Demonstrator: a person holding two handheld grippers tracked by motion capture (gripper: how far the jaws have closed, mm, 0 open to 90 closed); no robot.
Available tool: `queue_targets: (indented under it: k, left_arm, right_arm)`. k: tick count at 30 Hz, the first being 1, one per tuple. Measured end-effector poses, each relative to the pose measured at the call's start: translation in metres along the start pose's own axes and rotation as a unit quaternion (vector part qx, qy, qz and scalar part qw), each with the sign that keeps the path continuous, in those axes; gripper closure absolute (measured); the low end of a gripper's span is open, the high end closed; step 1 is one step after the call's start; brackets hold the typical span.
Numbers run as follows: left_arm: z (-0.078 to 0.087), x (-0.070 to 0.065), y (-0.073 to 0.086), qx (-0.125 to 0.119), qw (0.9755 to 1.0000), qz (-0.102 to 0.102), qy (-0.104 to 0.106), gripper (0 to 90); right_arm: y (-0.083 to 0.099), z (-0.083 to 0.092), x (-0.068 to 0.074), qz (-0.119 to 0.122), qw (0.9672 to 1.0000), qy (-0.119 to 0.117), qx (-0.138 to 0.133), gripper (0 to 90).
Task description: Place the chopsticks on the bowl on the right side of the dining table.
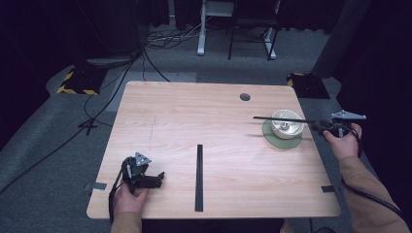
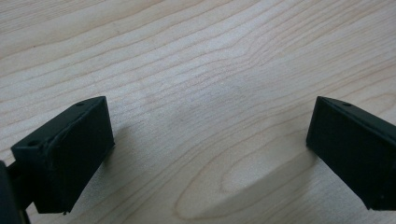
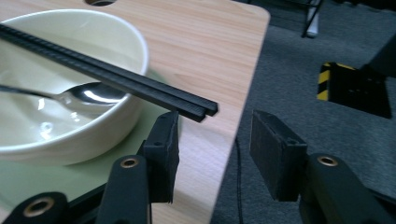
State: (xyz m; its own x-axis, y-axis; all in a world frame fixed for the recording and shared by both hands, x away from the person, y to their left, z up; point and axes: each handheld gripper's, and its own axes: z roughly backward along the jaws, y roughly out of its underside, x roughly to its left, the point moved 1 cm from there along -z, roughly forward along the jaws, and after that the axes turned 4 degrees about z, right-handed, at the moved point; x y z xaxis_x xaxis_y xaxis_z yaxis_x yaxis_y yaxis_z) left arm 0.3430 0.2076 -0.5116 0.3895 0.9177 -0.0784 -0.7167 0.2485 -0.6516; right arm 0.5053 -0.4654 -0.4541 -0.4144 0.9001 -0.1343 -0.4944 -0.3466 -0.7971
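Chopsticks (image 3: 107, 74), black pair, lie flat across the bowl (image 3: 70, 135) rim; long axis runs from just above the right gripper (image 3: 215, 154) jaws' left pad away to the upper left, near end sticking out past the rim. Right jaws spread, nothing between them (pads not touching the sticks). Bowl holds a spoon (image 3: 88, 95), handle cut off at the frame edge; bowl sits on a green mat (image 1: 277, 138). Left gripper (image 2: 205, 154) jaws spread wide over bare table (image 2: 196, 60). A black strip (image 1: 199, 177) lies mid-table, what it is unclear.

A black strip (image 1: 199, 177) lies on the table (image 1: 194, 116) near a hole (image 1: 245, 97)
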Motion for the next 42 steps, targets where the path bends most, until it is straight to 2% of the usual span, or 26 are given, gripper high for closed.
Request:
queue_targets:
  k: [2,6,12,16,19,32,42]
  left_arm:
    - [0.0,0.0,0.0,0.0,1.0,0.0,-0.001,0.9]
    - [0.0,0.0,0.0,0.0,1.0,0.0,-0.001,0.9]
    - [0.0,0.0,0.0,0.0,1.0,0.0,-0.001,0.9]
    - [0.0,0.0,0.0,0.0,1.0,0.0,0.0,0.9]
    - [0.0,0.0,0.0,0.0,1.0,0.0,-0.001,0.9]
    - [0.0,0.0,0.0,0.0,1.0,0.0,-0.001,0.9]
    - [0.0,0.0,0.0,0.0,1.0,0.0,-0.001,0.9]
  right_arm:
    - [0.0,0.0,-0.001,-0.008,1.0,0.003,-0.001,52.2]
    - [0.0,0.004,-0.002,0.003,1.0,0.003,0.0,52.2]
    - [-0.008,0.019,0.0,0.005,0.9998,0.001,-0.018,51.4]
    - [-0.014,0.027,-0.001,0.001,0.9993,0.022,-0.03,51.4]
    - [-0.016,0.025,-0.004,-0.005,0.9989,0.037,-0.03,51.4]
    - [-0.012,0.002,-0.014,-0.025,0.9972,0.067,-0.021,49.3]
    - [-0.006,-0.008,-0.014,-0.031,0.9969,0.071,-0.013,48.3]
